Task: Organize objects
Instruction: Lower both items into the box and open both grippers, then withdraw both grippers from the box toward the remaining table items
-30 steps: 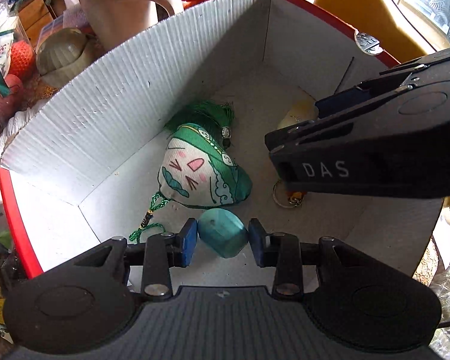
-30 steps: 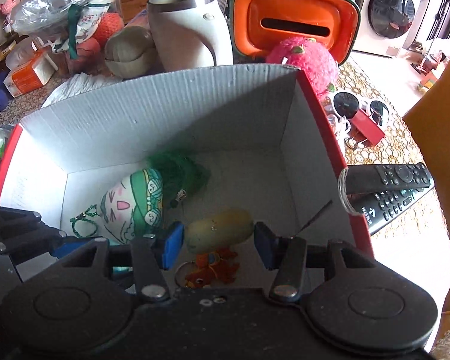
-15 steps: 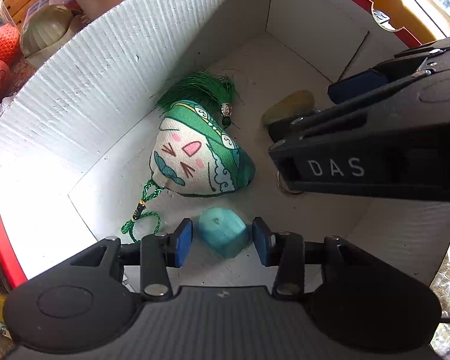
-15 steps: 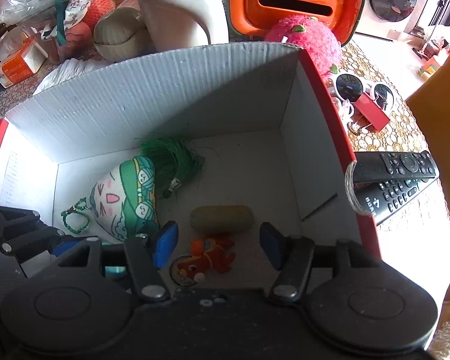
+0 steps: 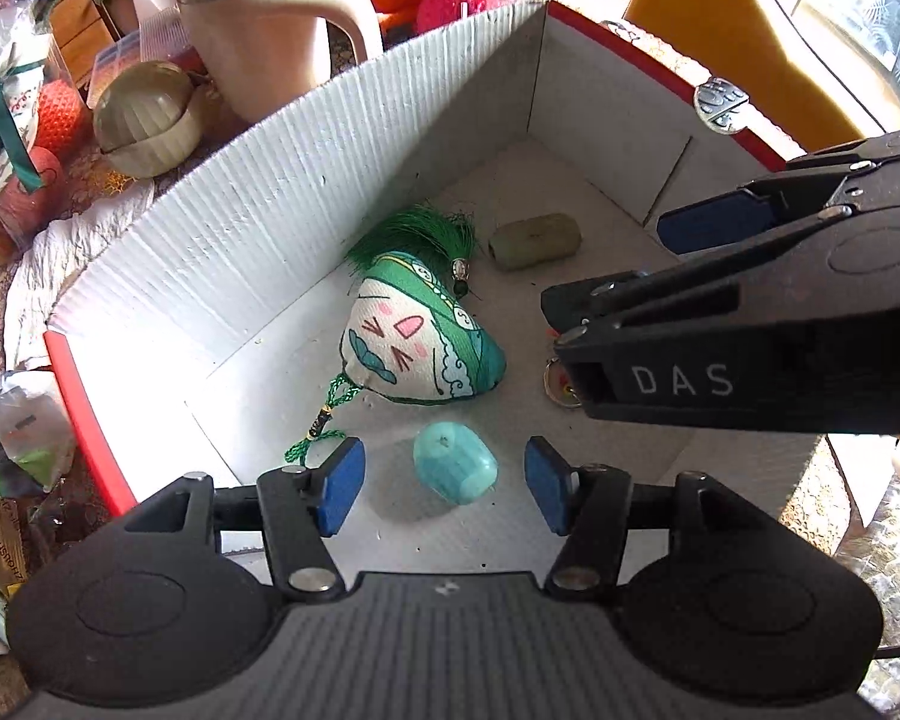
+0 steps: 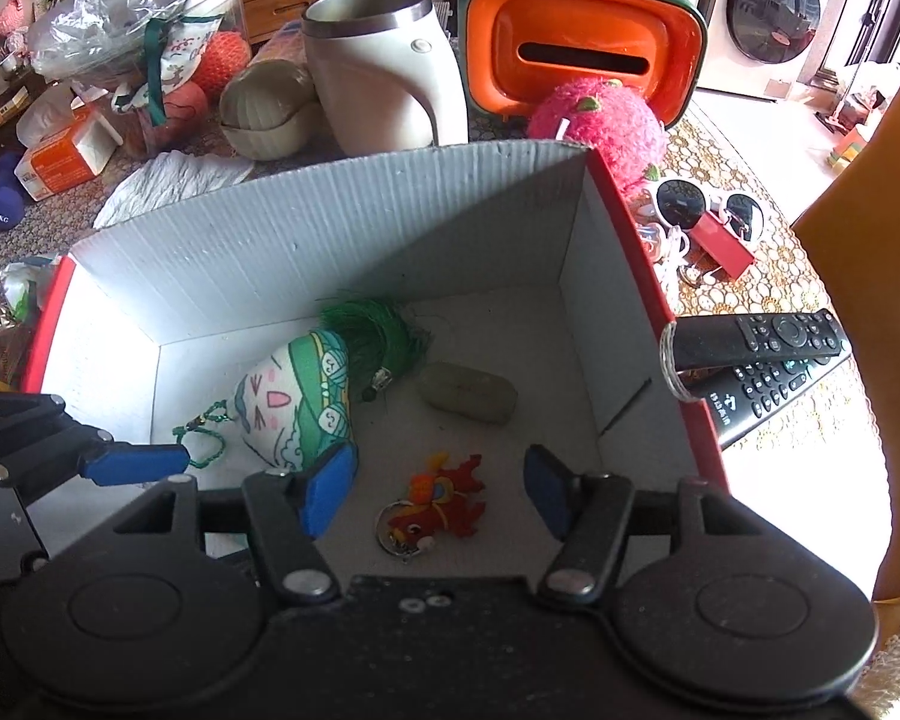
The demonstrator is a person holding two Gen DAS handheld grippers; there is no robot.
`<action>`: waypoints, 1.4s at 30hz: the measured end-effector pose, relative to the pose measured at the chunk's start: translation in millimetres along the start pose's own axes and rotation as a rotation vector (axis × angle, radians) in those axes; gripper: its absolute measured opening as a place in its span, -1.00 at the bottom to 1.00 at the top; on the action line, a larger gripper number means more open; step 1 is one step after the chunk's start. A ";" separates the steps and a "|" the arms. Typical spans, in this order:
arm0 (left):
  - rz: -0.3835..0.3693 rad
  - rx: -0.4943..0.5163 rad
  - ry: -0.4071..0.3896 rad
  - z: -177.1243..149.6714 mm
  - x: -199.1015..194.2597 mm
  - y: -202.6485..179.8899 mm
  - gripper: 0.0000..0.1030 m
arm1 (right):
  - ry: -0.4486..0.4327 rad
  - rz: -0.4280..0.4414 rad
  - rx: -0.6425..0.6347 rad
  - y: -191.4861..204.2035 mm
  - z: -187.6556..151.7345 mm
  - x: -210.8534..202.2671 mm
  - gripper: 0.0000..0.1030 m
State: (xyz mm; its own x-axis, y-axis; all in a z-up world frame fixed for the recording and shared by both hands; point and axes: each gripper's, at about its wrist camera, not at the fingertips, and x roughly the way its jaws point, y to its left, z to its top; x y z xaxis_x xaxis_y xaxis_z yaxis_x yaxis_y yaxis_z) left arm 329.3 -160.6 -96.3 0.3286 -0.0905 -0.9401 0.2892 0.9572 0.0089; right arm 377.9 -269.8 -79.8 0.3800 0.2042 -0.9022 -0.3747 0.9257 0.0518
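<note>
A white cardboard box with red rim (image 5: 282,204) (image 6: 330,222) holds a green cat-face sachet with tassel (image 5: 414,336) (image 6: 294,402), a pale yellow-green oblong piece (image 5: 534,233) (image 6: 468,390), a teal rounded piece (image 5: 455,471) and a red-orange keychain (image 6: 435,504). My left gripper (image 5: 444,489) is open above the box floor, the teal piece lying free between its fingers. My right gripper (image 6: 438,489) is open over the keychain, holding nothing; it crosses the right side of the left wrist view (image 5: 720,324).
Behind the box stand a cream kettle (image 6: 384,72), stacked bowls (image 6: 270,114), an orange container (image 6: 582,54) and a pink plush fruit (image 6: 600,126). Sunglasses (image 6: 708,210) and two remotes (image 6: 762,354) lie right of the box. Bags and clutter fill the left.
Both grippers opened and let go: the teal piece now lies on the box floor, the yellow-green piece lies further back. Both grippers have pulled back and up.
</note>
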 end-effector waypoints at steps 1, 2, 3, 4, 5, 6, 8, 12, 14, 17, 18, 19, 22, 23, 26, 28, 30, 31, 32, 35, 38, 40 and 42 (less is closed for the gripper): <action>0.002 0.000 -0.012 -2.1 -6.2 0.0 0.13 | -0.008 -0.003 -0.002 1.7 -0.7 -4.4 0.22; 0.002 -0.001 -0.024 -2.8 -12.3 -0.6 0.13 | -0.017 -0.006 -0.003 3.1 -1.5 -9.7 0.22; 0.000 -0.003 -0.036 -4.3 -18.9 -0.4 0.13 | -0.027 -0.009 -0.002 4.2 -2.2 -14.6 0.22; -0.002 -0.005 -0.049 -8.7 -25.3 -0.1 0.13 | -0.038 -0.011 -0.002 5.1 -2.9 -20.3 0.22; -0.004 -0.007 -0.061 2.1 -31.0 1.6 0.13 | -0.050 -0.013 -0.001 6.2 -4.1 -26.2 0.22; -0.005 -0.009 -0.074 0.0 -37.6 2.3 0.13 | -0.061 -0.013 0.000 7.0 -5.1 -31.9 0.22; -0.009 -0.011 -0.099 -0.2 -48.1 6.8 0.13 | -0.084 -0.015 0.002 8.2 -7.5 -44.5 0.22; -0.014 -0.017 -0.157 -11.6 -72.0 9.7 0.13 | -0.130 -0.015 -0.003 12.6 -15.0 -69.8 0.22; -0.016 -0.023 -0.186 -17.9 -83.8 12.0 0.13 | -0.155 -0.012 -0.006 15.3 -19.6 -82.2 0.22; -0.016 -0.031 -0.230 -30.2 -102.8 16.9 0.13 | -0.193 -0.002 -0.007 19.1 -27.7 -98.6 0.23; -0.017 -0.036 -0.244 -34.5 -108.8 18.5 0.13 | -0.202 0.003 -0.007 20.5 -30.5 -102.9 0.24; -0.019 -0.039 -0.259 -38.7 -115.4 20.3 0.13 | -0.213 0.007 -0.005 22.1 -33.5 -107.1 0.28; -0.022 -0.050 -0.300 -50.6 -131.6 25.8 0.13 | -0.248 0.019 -0.013 29.3 -43.4 -119.3 0.33; -0.022 -0.051 -0.311 -54.7 -135.9 27.7 0.13 | -0.258 0.022 -0.015 31.7 -46.4 -122.9 0.34; -0.021 -0.052 -0.341 -66.8 -147.9 32.5 0.15 | -0.286 0.037 -0.017 39.6 -55.6 -132.7 0.39; -0.022 -0.058 -0.355 -73.8 -153.8 35.9 0.24 | -0.307 0.051 -0.024 45.4 -61.6 -138.9 0.44; -0.022 -0.060 -0.374 -81.5 -159.8 39.1 0.26 | -0.329 0.061 -0.033 51.6 -67.0 -144.9 0.49; -0.020 -0.061 -0.382 -84.4 -162.2 40.4 0.27 | -0.342 0.066 -0.037 55.4 -70.4 -148.2 0.53; -0.018 -0.062 -0.391 -88.4 -165.0 42.3 0.29 | -0.356 0.073 -0.038 58.3 -74.0 -151.7 0.54; -0.008 -0.067 -0.421 -99.8 -172.5 47.2 0.44 | -0.403 0.085 -0.051 66.2 -84.1 -159.9 0.66; -0.006 -0.068 -0.446 -111.4 -178.5 52.0 0.50 | -0.438 0.089 -0.069 74.4 -94.6 -164.7 0.73; -0.003 -0.073 -0.462 -118.5 -181.3 55.3 0.57 | -0.452 0.088 -0.084 79.8 -100.9 -166.7 0.78; 0.003 -0.079 -0.479 -125.8 -183.6 58.5 0.61 | -0.473 0.090 -0.086 84.0 -106.7 -168.9 0.85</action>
State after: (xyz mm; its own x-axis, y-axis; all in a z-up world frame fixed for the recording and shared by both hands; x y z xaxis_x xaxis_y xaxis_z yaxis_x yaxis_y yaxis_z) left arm 172.8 -53.4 34.0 0.7120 -0.1863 -0.6770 0.2243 0.9740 -0.0321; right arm 192.0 -260.5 31.3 0.6778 0.4230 -0.6014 -0.4848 0.8720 0.0669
